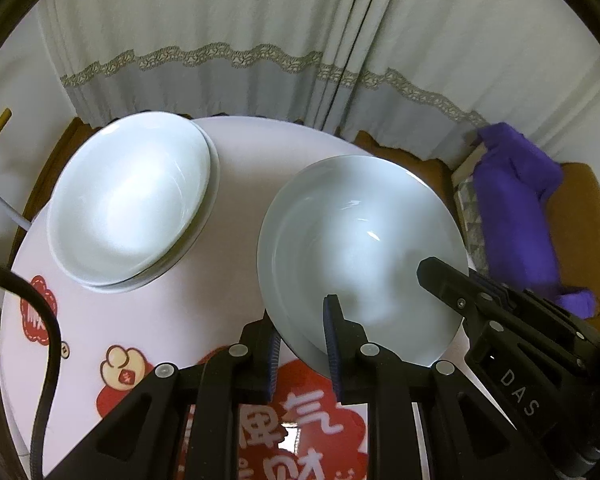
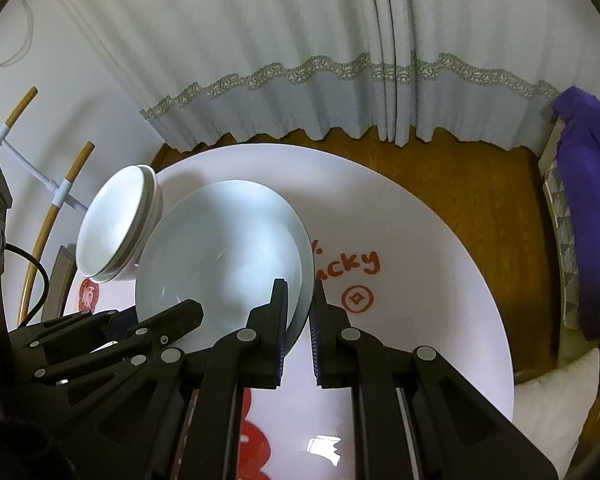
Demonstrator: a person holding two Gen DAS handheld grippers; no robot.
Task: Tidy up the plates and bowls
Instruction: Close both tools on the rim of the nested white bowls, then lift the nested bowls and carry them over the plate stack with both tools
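A pale white plate (image 1: 360, 248) is held tilted above the round white table (image 1: 236, 168). My left gripper (image 1: 302, 334) is shut on its near rim. My right gripper (image 2: 300, 300) is shut on its other rim, one finger inside the plate (image 2: 228, 256), one outside. The right gripper's finger also shows in the left wrist view (image 1: 452, 284) at the plate's right edge. A stack of white bowls (image 1: 132, 200) stands at the table's far left, and it also shows in the right wrist view (image 2: 118, 224).
The table carries red printed marks (image 2: 356, 298). A grey curtain (image 1: 300, 40) hangs behind. A purple cloth (image 1: 520, 208) lies on a seat at right. A bamboo rack (image 2: 60, 192) stands at left. A black cable (image 1: 48, 340) runs at the left.
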